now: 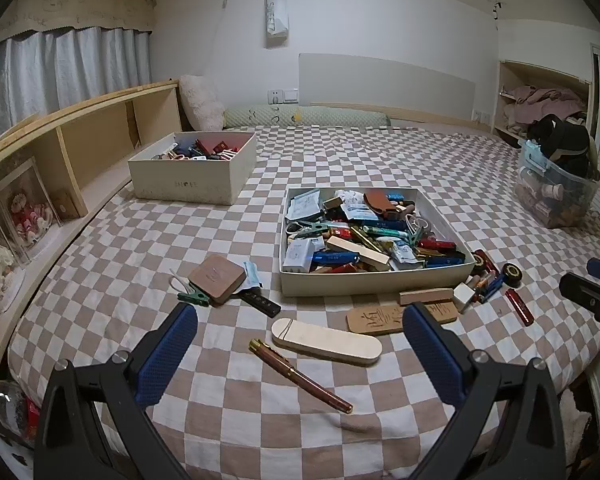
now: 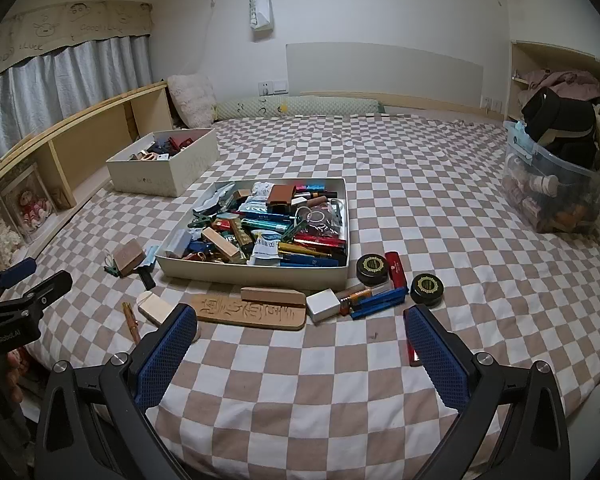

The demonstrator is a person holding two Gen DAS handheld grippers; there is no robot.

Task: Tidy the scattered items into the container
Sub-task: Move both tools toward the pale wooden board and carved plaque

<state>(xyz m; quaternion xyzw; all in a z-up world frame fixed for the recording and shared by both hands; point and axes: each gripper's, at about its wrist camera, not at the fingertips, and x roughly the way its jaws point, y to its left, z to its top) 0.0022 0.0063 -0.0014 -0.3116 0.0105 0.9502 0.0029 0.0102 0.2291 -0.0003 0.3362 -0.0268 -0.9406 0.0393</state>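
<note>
Clutter lies along the near side of the shallow white cardboard tray (image 1: 374,283), which sits mid-frame on the brown-and-white checked bedspread (image 1: 236,216) and is already heaped with small items.

The left gripper (image 1: 300,322) hangs above the bedspread at the lower centre of its view, jaws spread fully wide with nothing between the blue pads. Just beyond them, slightly below frame centre, lies the pale wooden pencil case with rounded ends (image 1: 326,342), its long axis running from left to lower right, almost straight across the line of the jaws. Nearer the camera lies the slim maroon pen with gold trim (image 1: 302,377), slanting from upper left to lower right. Both sit well inside the span of this gripper, so I judge the left hand the nearer one for either. The pen's slant suggests a small wrist turn before closing; the case would be taken across its narrow width as it lies.

The right gripper (image 2: 300,322) is likewise released and empty. Ahead of it, at the middle of its view, the carved tan wooden plaque (image 2: 250,312) lies lengthwise left to right, touching the plain wooden block (image 2: 272,295) behind it. To the right cluster a small white box (image 2: 323,305), a blue pen (image 2: 378,300), two round black tins (image 2: 427,288) and a red tube (image 2: 395,269).
</note>
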